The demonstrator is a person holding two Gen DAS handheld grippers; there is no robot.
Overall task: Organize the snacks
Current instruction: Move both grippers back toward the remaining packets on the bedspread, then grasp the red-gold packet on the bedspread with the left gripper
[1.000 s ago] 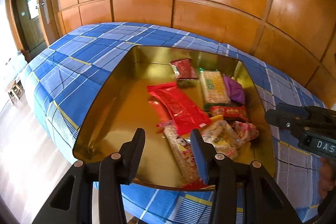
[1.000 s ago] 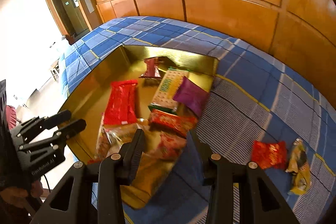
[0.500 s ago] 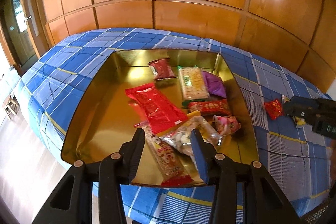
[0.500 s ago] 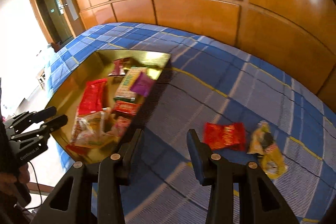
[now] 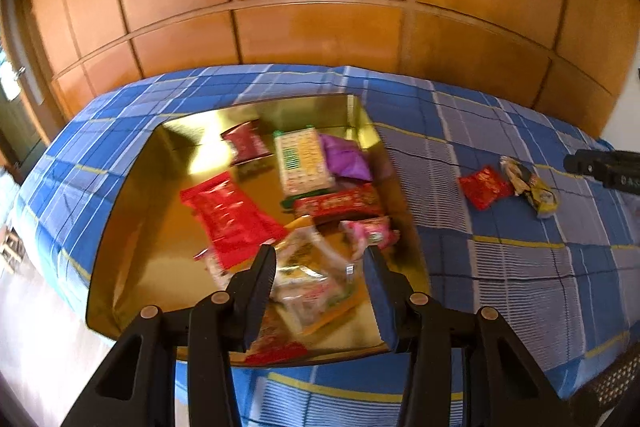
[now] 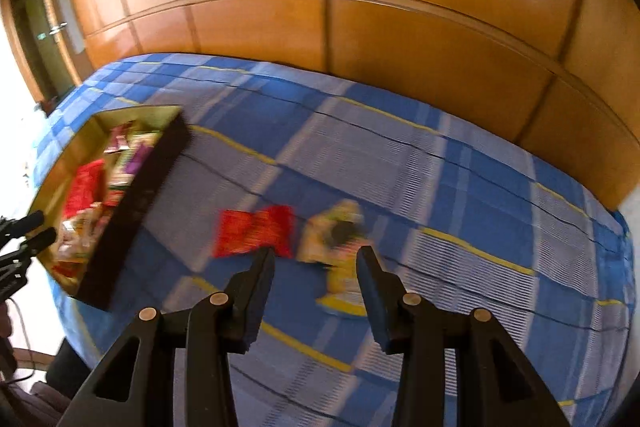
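Note:
A gold tray (image 5: 132,227) on the blue checked cloth holds several snack packets, among them a big red one (image 5: 232,219), a purple one (image 5: 346,163) and a clear bag (image 5: 316,275). My left gripper (image 5: 320,259) is open and empty above the tray's near side. A red packet (image 6: 254,231) and a yellow packet (image 6: 340,247) lie loose on the cloth right of the tray (image 6: 132,203). My right gripper (image 6: 316,263) is open and empty, just in front of these two. Both packets also show in the left wrist view: the red packet (image 5: 484,187) and the yellow packet (image 5: 530,183).
A wooden panelled wall (image 5: 320,7) runs behind the cloth-covered surface (image 6: 440,187). A doorway (image 6: 36,39) is at the far left. The surface's near edge drops to the floor at the left.
My right gripper has swung right, away from the tray and towards the two loose packets. My left gripper has shifted so the tray sits further left in its view.

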